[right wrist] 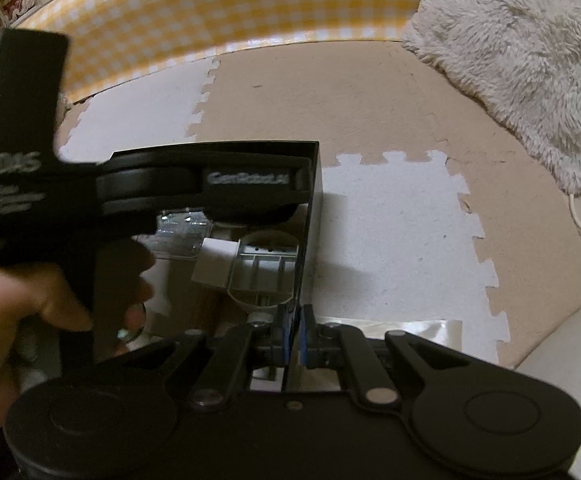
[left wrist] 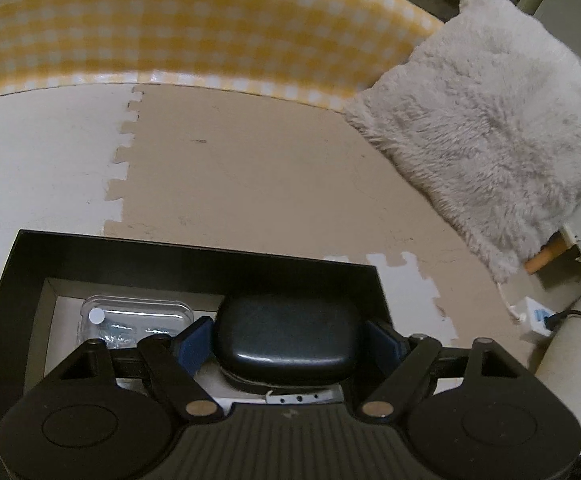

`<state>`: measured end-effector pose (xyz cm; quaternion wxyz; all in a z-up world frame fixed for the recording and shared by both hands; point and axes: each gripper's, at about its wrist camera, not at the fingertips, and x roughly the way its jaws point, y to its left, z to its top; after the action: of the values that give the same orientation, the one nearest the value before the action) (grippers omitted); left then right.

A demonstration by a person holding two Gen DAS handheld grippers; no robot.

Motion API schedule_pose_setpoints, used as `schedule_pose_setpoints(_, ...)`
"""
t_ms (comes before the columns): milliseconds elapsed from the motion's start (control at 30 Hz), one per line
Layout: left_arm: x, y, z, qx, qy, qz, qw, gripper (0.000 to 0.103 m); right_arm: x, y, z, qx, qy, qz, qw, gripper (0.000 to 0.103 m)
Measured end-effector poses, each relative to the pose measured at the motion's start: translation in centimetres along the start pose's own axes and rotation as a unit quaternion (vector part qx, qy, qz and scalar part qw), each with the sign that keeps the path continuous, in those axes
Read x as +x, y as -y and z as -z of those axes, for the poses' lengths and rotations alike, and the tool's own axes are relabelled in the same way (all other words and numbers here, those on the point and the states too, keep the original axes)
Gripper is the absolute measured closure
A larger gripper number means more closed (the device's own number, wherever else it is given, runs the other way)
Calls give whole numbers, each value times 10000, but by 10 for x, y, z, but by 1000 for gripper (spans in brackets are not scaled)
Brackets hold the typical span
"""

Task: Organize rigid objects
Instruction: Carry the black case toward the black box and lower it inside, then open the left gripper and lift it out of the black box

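Observation:
A black open box [left wrist: 194, 256] sits on the foam floor mat. My left gripper [left wrist: 288, 340] is shut on a dark rounded case [left wrist: 286, 332] and holds it just inside the box. A clear plastic blister pack [left wrist: 138, 314] lies in the box to the case's left. In the right wrist view my right gripper [right wrist: 295, 338] is shut on the box's right wall [right wrist: 310, 224]. Inside the box I see the clear pack [right wrist: 180, 236], a white block [right wrist: 216, 262] and a grey round item [right wrist: 264, 270]. The left gripper's body [right wrist: 194, 188] reaches over the box.
A fluffy grey cushion [left wrist: 490, 128] lies at the right. A yellow checked barrier [left wrist: 194, 28] runs along the back. A white plug adapter with a black cable [left wrist: 536, 318] lies at the right. The floor is beige and white puzzle mat [left wrist: 250, 168].

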<state>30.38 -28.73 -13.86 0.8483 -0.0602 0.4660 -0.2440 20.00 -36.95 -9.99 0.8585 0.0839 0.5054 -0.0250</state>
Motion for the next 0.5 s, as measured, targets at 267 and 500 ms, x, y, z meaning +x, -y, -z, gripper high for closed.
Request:
schedule_pose_setpoints(267, -11, 0, 2, 186, -47, 23, 9998, 9, 1, 1, -1, 7, -16, -11, 10000, 97)
schedule_pose_setpoints(500, -22, 2, 8, 354, -134, -1, 9993, 2, 2, 3, -1, 48, -24, -34, 10000, 97)
